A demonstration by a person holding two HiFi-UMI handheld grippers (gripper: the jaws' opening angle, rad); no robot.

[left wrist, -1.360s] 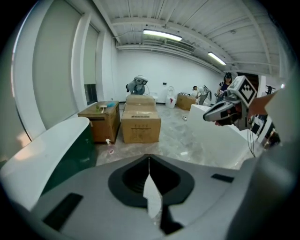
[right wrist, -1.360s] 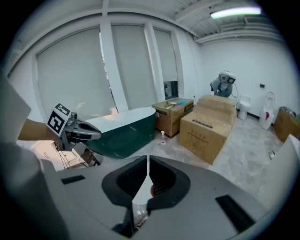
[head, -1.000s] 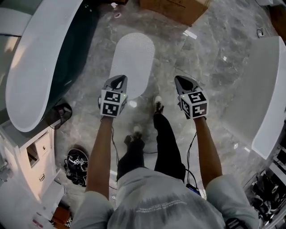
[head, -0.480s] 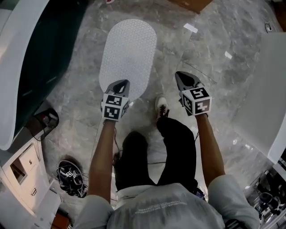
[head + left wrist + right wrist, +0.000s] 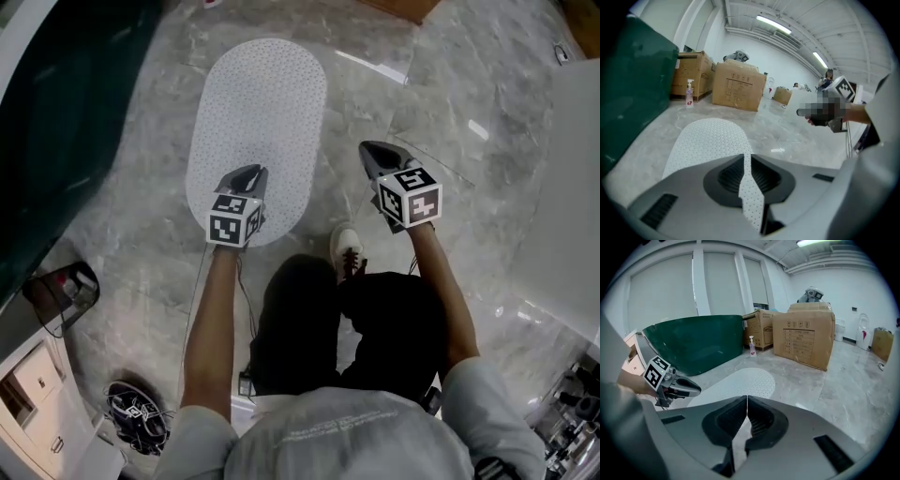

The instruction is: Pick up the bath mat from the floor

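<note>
bath mat (image 5: 258,122) lies flat on the marble floor (image 5: 403,103): white, oval, perforated, long axis running away from the person. No edge is lifted and nothing is on it

left gripper (image 5: 246,175) hovers over the near rounded end. In the left gripper view its jaws are together at the tips and empty; the mat only shows through the slit, lying beyond. That view looks down onto the mat, so I judge the gripper clear of the surface, not touching

right gripper (image 5: 370,150) is off the mat, over bare floor just beside its right edge. Jaws are together and empty too

shoe (image 5: 347,246) is on the floor near the mat's near end, not on it. The dark green tub (image 5: 56,112) is to the left, apart from the mat

step: approach / pre-grasp, pickup not begun

next: the left jaws need to open, then drop to the near rim and get one jaw under the edge. A thin flat mat on smooth stone means the edge is probably hard to get under, so expect a tilted jaw and a peel. The right gripper could open and take the right edge, since a floppy mat likely sags if held at one point
</note>
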